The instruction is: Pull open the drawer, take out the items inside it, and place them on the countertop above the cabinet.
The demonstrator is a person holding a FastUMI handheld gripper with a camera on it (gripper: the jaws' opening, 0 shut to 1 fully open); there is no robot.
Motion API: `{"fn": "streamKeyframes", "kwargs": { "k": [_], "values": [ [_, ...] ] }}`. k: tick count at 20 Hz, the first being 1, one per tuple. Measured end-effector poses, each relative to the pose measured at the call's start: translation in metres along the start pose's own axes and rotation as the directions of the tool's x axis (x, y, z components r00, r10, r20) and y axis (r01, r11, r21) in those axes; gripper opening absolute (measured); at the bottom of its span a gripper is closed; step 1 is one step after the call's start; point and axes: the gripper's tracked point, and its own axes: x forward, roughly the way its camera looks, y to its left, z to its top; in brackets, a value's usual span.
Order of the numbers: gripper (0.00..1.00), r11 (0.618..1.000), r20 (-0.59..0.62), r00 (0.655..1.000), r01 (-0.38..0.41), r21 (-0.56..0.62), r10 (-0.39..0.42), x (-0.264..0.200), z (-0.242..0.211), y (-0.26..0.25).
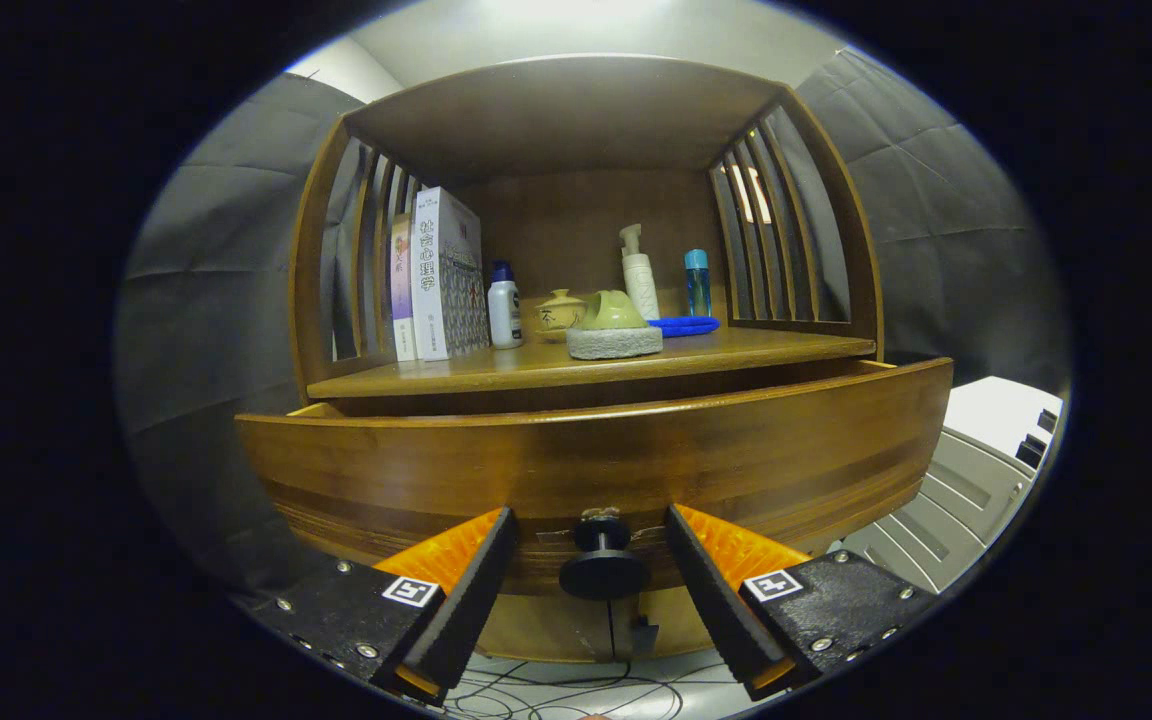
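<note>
The wooden drawer front (596,460) stands pulled a little way out from under the countertop (496,375); its side walls show at both ends and its inside is hidden behind the front. A black round knob (603,572) juts from the middle of the front. My gripper (590,520) is open, with one orange-and-black finger (466,580) on each side of the knob. A small gap remains between each pad and the knob. I hold nothing.
On the countertop stand books (441,275), a white bottle with a blue cap (504,308), a yellow teapot (560,313), a green object on a grey block (614,328), a pump bottle (639,275), a blue bottle (697,280) and a blue cloth (684,325). Cables (576,690) lie on the floor below.
</note>
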Motion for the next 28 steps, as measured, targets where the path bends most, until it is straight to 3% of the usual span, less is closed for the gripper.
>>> {"fn": "streamKeyframes", "kwargs": {
  "k": [25, 28],
  "values": [
    [0.96, 0.999, 0.059, 0.998, 0.011, -0.05, -0.008, 0.073, 0.011, 0.001],
    [0.95, 0.994, 0.074, 0.997, 0.021, -0.111, -0.012, 0.071, 0.01, 0.0]
  ]
}}
